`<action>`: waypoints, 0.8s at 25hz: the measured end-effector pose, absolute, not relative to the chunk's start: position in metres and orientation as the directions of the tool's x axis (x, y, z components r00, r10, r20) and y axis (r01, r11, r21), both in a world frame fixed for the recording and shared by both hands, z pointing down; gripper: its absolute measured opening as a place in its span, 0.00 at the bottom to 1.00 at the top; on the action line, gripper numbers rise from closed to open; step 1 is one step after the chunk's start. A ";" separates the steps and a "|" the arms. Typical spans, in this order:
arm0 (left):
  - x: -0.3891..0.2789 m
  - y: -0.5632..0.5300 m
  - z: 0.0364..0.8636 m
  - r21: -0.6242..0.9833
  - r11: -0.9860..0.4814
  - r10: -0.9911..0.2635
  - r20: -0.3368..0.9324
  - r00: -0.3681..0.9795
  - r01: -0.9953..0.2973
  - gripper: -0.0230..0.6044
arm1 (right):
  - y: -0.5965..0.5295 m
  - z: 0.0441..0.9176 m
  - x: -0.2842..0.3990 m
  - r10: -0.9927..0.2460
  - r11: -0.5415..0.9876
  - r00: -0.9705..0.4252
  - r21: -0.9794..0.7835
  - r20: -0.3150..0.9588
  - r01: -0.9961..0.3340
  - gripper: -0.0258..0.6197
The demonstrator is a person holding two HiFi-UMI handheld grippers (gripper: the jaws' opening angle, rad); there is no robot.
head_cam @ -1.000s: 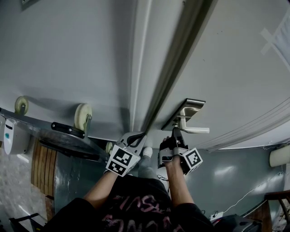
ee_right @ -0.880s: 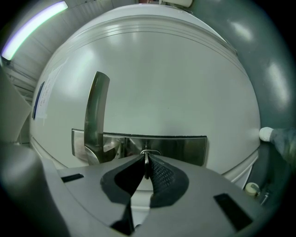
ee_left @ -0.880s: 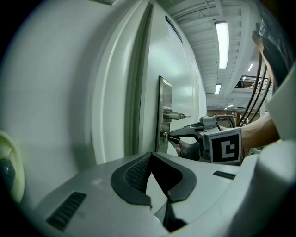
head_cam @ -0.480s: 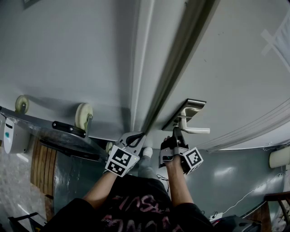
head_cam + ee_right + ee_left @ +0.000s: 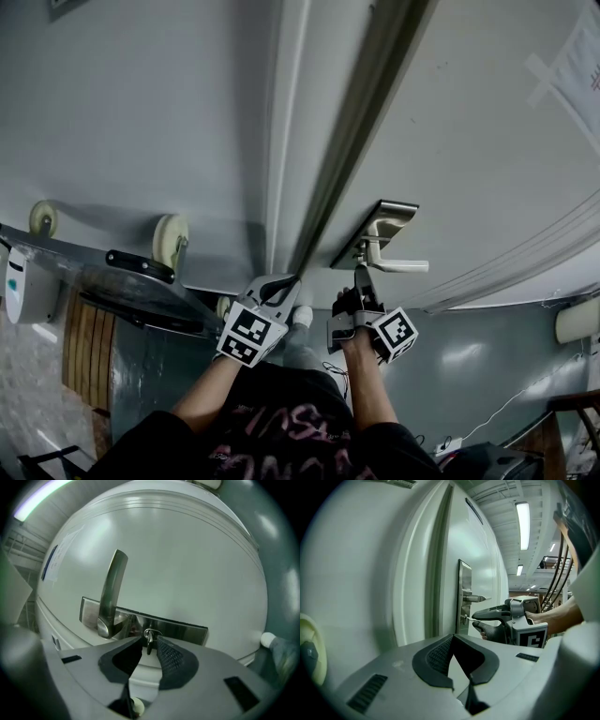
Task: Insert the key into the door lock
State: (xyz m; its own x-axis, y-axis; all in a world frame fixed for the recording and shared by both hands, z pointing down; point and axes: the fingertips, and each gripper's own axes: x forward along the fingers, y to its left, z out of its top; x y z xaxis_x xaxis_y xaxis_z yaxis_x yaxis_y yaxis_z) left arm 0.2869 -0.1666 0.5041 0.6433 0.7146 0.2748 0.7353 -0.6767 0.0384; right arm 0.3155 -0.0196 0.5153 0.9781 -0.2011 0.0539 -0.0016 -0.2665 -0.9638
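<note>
Metal key (image 5: 148, 645) sits in the lock (image 5: 151, 633) between the right gripper's (image 5: 149, 641) just-opened, released fingers (image 5: 172, 660).

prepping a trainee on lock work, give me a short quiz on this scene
1. True or false: the key sits in the lock.
2. The right gripper is: A shut on the key, B open with the key between its jaws, C shut and empty.
3. Which sits lower on the plate, the handle or the lock?

Key:
1. True.
2. B. Its jaws have just opened, and the key stands between them untouched.
3. The lock.
</note>
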 end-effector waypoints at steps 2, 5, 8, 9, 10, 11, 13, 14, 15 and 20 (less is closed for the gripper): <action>0.285 -0.163 0.504 0.038 -0.670 0.720 0.274 0.637 0.741 0.06 | -0.017 0.514 0.311 -0.203 -0.316 0.977 -0.949 0.062 -0.006 0.27; 0.283 -0.160 0.504 0.036 -0.663 0.727 0.271 0.631 0.748 0.06 | -0.018 0.510 0.306 -0.215 -0.392 0.975 -0.919 0.060 -0.030 0.30; 0.281 -0.158 0.504 0.037 -0.659 0.732 0.263 0.629 0.751 0.06 | -0.020 0.505 0.299 -0.227 -0.490 0.972 -0.870 0.069 -0.053 0.30; 0.280 -0.157 0.504 0.038 -0.657 0.733 0.263 0.627 0.753 0.06 | -0.021 0.504 0.297 -0.229 -0.523 0.971 -0.850 0.074 -0.059 0.30; 0.279 -0.157 0.504 0.039 -0.656 0.735 0.260 0.626 0.754 0.06 | -0.021 0.502 0.294 -0.230 -0.555 0.970 -0.830 0.078 -0.065 0.30; 0.278 -0.156 0.503 0.039 -0.655 0.736 0.257 0.626 0.755 0.06 | -0.022 0.501 0.291 -0.232 -0.583 0.969 -0.809 0.081 -0.071 0.30; 0.276 -0.155 0.503 0.037 -0.653 0.739 0.251 0.626 0.756 0.06 | -0.023 0.499 0.285 -0.236 -0.632 0.967 -0.771 0.091 -0.082 0.30; 0.275 -0.155 0.503 0.034 -0.652 0.739 0.251 0.625 0.758 0.06 | -0.023 0.498 0.283 -0.236 -0.655 0.967 -0.751 0.096 -0.085 0.30; 0.273 -0.155 0.504 0.033 -0.650 0.740 0.252 0.623 0.759 0.06 | -0.023 0.498 0.279 -0.235 -0.677 0.967 -0.730 0.103 -0.087 0.30; 0.270 -0.156 0.499 0.043 -0.648 0.744 0.249 0.620 0.760 0.06 | -0.020 0.499 0.266 -0.224 -0.769 0.966 -0.633 0.128 -0.094 0.30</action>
State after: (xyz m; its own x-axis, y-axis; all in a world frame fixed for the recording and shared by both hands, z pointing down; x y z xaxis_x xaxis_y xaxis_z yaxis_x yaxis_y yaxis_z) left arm 0.2701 -0.1558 0.4991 0.6200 0.7439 0.2495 0.7602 -0.6482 0.0435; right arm 0.2661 -0.0195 0.4993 0.9661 -0.2241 0.1285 -0.0941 -0.7685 -0.6329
